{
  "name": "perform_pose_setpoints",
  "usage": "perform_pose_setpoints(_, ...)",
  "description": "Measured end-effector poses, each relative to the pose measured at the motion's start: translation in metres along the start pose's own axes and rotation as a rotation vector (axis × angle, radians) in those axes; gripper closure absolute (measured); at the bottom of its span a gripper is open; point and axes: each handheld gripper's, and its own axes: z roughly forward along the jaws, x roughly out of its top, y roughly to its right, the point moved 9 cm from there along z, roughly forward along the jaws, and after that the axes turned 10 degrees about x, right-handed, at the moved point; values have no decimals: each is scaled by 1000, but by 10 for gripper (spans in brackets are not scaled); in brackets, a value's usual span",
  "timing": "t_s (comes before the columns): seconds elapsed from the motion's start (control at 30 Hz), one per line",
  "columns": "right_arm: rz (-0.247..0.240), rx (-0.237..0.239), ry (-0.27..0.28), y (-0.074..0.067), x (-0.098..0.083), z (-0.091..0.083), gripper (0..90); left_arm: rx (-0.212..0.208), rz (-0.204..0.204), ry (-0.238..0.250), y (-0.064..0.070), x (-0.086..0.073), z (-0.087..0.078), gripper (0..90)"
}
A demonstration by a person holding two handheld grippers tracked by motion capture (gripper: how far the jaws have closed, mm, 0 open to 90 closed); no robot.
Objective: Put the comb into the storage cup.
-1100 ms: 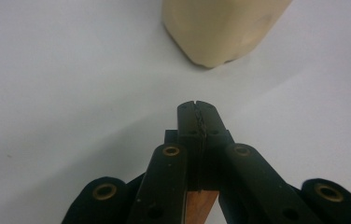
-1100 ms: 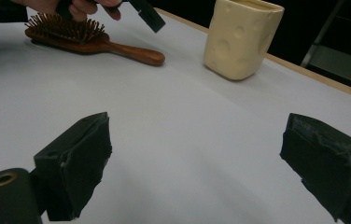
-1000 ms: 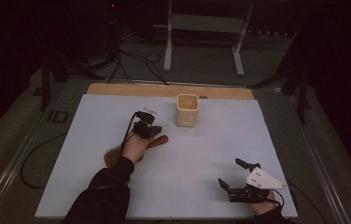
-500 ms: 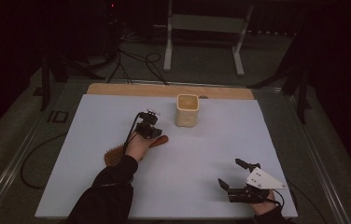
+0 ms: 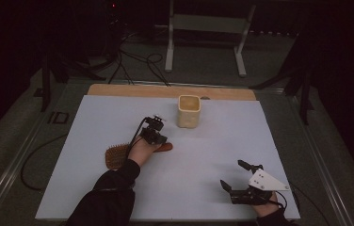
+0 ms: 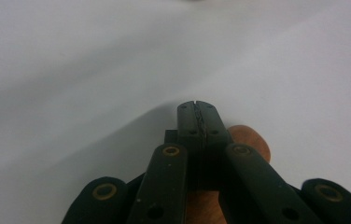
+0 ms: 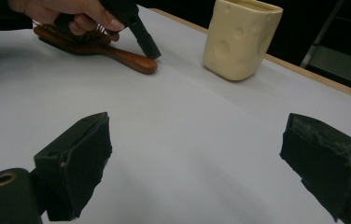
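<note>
A wooden hairbrush (image 5: 117, 156) lies on the white table sheet (image 5: 213, 150), its handle (image 5: 166, 147) pointing right. A person's left hand holds my left gripper (image 5: 162, 141) over that handle, tilted down. Its jaws are pressed together with nothing between them in the left gripper view (image 6: 197, 108), and the rounded handle end (image 6: 250, 140) shows just behind and below them. From the right gripper view, the left gripper (image 7: 151, 52) has its tip down at the handle (image 7: 131, 61). My right gripper (image 5: 232, 174) rests near the front right edge, wide open (image 7: 197, 154) and empty.
A cream cup with dimpled sides (image 5: 188, 111) stands upright at the back centre, also seen from the right gripper (image 7: 240, 38). A wooden strip (image 5: 118, 90) runs along the table's far edge. Cables and a metal stand (image 5: 203, 28) lie on the floor beyond.
The left hand and its gripper have shifted slightly over the brush handle. The right gripper has stayed where it was.
</note>
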Motion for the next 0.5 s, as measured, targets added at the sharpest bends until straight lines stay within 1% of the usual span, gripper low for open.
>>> perform_pose_setpoints(0.1,0,3,1,0,0,0,82,-16,18,-12,6,-4,-2,900)
perform_pose_setpoints(0.2,0,5,0,0,0,1,82,-20,41,-22,10,-10,-2,900)
perform_pose_setpoints(0.27,1,3,1,0,0,0,83,-27,42,-18,13,-13,-4,900)
perform_pose_setpoints(0.37,2,3,2,0,0,0,83,-63,42,-12,18,-19,-6,900)
perform_pose_setpoints(0.43,1,5,1,0,0,0,82,-73,63,-21,23,-24,-8,900)
perform_pose_setpoints(0.47,1,5,1,0,0,0,82,-73,63,-21,23,-24,-8,900)
perform_pose_setpoints(0.5,1,5,1,0,0,1,82,-70,80,-17,26,-28,-10,900)
